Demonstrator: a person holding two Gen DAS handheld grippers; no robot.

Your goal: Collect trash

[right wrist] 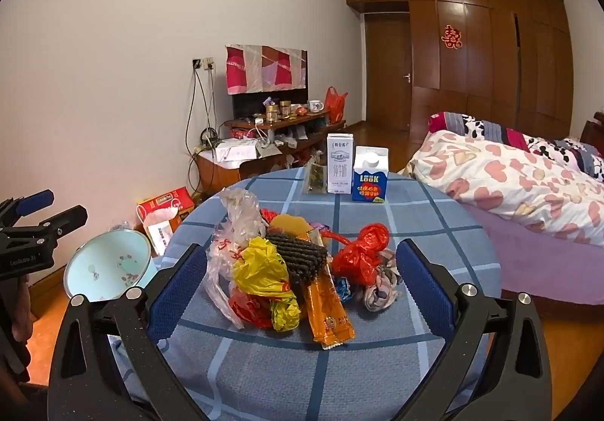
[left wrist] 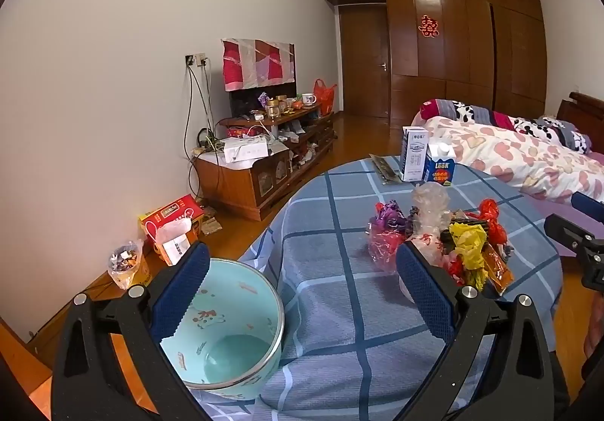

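Note:
A heap of trash (right wrist: 287, 270) lies on the round table (right wrist: 415, 209) with the blue checked cloth: a yellow bag (right wrist: 260, 270), a knotted red bag (right wrist: 362, 255), an orange wrapper (right wrist: 328, 311), a clear bag (right wrist: 234, 224). My right gripper (right wrist: 302, 251) stands open just before the heap, with nothing between its pads. An empty pale blue bin (left wrist: 234, 338) sits off the table's left edge. My left gripper (left wrist: 302, 251) is open over the table's near left side, its left finger (left wrist: 181, 289) in front of the bin's rim; the trash heap (left wrist: 445, 243) lies ahead to its right.
Two milk cartons (right wrist: 339, 164) (right wrist: 370, 175) and a flat packet (right wrist: 315, 177) stand at the table's far edge. A bed (right wrist: 509, 175) runs along the right. A low wooden cabinet (left wrist: 264, 164) and boxes (left wrist: 173, 228) line the left wall. A person's hand (right wrist: 19, 307) holds the left gripper (right wrist: 30, 232).

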